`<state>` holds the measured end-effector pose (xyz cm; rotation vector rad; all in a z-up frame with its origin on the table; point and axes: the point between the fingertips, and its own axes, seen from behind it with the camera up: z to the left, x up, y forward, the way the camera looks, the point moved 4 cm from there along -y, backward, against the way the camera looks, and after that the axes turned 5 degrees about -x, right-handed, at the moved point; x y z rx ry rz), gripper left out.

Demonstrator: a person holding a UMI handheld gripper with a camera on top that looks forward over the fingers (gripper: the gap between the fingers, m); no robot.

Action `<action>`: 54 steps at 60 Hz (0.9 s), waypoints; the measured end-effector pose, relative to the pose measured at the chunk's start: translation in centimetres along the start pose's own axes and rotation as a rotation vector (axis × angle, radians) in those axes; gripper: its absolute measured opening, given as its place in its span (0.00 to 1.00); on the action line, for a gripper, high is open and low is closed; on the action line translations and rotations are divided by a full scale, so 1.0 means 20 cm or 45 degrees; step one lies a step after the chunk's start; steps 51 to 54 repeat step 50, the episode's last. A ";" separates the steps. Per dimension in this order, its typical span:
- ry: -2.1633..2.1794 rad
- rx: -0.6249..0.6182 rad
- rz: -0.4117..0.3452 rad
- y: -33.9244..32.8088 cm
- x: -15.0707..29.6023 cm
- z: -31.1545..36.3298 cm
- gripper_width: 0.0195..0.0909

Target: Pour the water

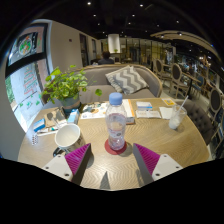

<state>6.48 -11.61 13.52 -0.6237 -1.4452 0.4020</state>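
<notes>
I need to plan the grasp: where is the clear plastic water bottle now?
In the gripper view, the clear plastic water bottle stands on a red coaster, just ahead of the open hand-held gripper, right of the white cup.

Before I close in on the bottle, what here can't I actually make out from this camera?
- Water level in the bottle, gripper view: too small to judge.
- Inside of the white cup: seen at a low angle; contents hidden.
- Glass beyond the right finger: too small to tell if filled.
- The claw is open, bottle just ahead; contact distance unclear.
</notes>
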 end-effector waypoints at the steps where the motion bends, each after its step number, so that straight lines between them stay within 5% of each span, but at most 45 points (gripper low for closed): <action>1: 0.001 -0.003 0.003 -0.04 0.00 0.01 0.93; 20: 0.001 -0.114 0.008 -0.74 -0.06 0.14 0.92; 54: -0.032 -0.118 -0.008 -0.90 -0.09 0.26 0.93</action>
